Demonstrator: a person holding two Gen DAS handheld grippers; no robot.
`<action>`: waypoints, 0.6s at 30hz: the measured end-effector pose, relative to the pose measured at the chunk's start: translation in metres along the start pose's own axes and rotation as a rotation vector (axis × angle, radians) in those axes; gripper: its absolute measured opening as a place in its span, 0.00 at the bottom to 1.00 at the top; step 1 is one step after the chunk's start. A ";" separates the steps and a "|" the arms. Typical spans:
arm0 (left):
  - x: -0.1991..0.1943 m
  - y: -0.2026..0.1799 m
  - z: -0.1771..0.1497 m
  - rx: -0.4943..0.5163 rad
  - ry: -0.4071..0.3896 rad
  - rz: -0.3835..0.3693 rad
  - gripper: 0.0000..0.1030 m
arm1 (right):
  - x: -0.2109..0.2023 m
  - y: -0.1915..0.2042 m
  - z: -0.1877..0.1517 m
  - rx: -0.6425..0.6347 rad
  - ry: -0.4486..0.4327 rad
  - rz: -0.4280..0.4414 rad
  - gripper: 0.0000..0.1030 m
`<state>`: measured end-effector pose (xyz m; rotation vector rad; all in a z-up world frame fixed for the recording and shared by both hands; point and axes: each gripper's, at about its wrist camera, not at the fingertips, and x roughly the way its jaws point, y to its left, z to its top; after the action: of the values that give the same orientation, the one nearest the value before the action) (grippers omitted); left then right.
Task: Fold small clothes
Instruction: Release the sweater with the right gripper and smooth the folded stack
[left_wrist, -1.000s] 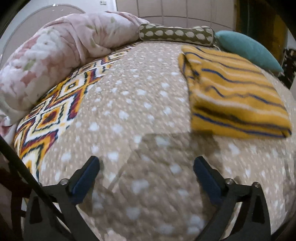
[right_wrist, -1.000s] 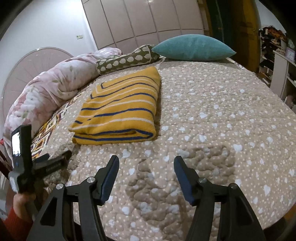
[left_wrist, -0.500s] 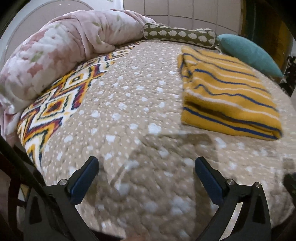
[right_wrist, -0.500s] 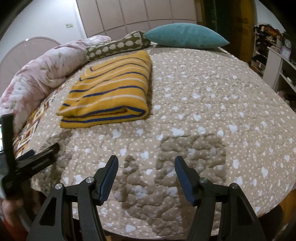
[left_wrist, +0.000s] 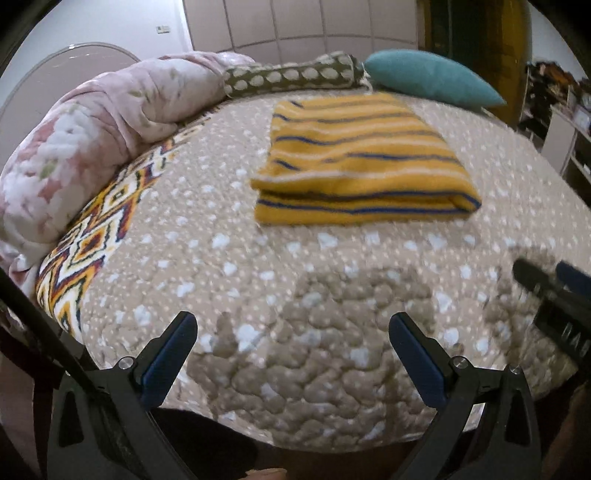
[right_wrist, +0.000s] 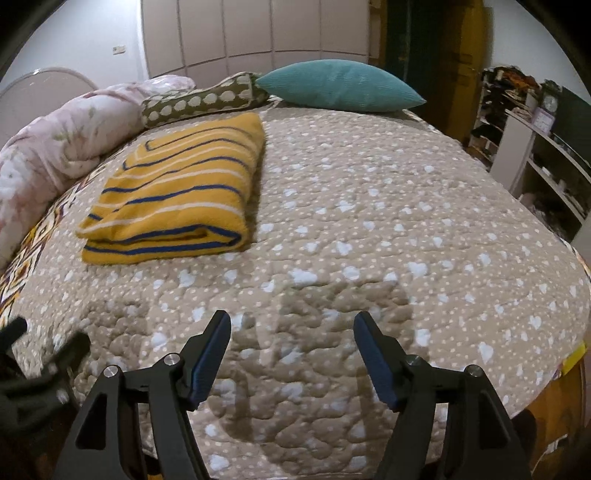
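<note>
A folded yellow garment with blue and white stripes (left_wrist: 362, 162) (right_wrist: 177, 195) lies flat on the beige quilted bed (left_wrist: 229, 206) (right_wrist: 369, 221), toward the pillows. My left gripper (left_wrist: 291, 332) hangs open above the bed's near edge, well short of the garment, with nothing between its fingers. My right gripper (right_wrist: 291, 332) is over the near edge too, right of the garment; its jaws are opening and hold nothing. The right gripper's tip (left_wrist: 546, 291) shows at the right rim of the left wrist view, and the left gripper (right_wrist: 40, 362) at the lower left of the right wrist view.
A pink floral duvet (left_wrist: 85, 147) is bunched along the bed's left side over a zigzag-patterned sheet (left_wrist: 88, 243). A dotted bolster (left_wrist: 291, 74) and a teal pillow (right_wrist: 340, 86) lie at the head. Shelves with clutter (right_wrist: 535, 147) stand to the right.
The left gripper has swung right and pulled back, so the garment now sits centred and farther off in its view. The right gripper tilted slightly and its jaws spread a little wider.
</note>
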<state>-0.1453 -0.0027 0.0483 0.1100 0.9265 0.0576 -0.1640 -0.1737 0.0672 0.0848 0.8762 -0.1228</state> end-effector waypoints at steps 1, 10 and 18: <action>0.003 0.000 -0.001 0.001 0.010 0.001 1.00 | 0.001 -0.002 0.000 0.008 0.004 -0.006 0.72; 0.017 0.006 -0.009 -0.036 0.079 -0.026 1.00 | 0.011 -0.006 -0.005 0.014 0.043 -0.022 0.73; 0.025 0.010 -0.012 -0.058 0.096 -0.049 1.00 | 0.016 0.006 -0.009 -0.034 0.061 -0.046 0.73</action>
<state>-0.1401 0.0104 0.0227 0.0314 1.0225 0.0447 -0.1599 -0.1679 0.0496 0.0365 0.9409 -0.1485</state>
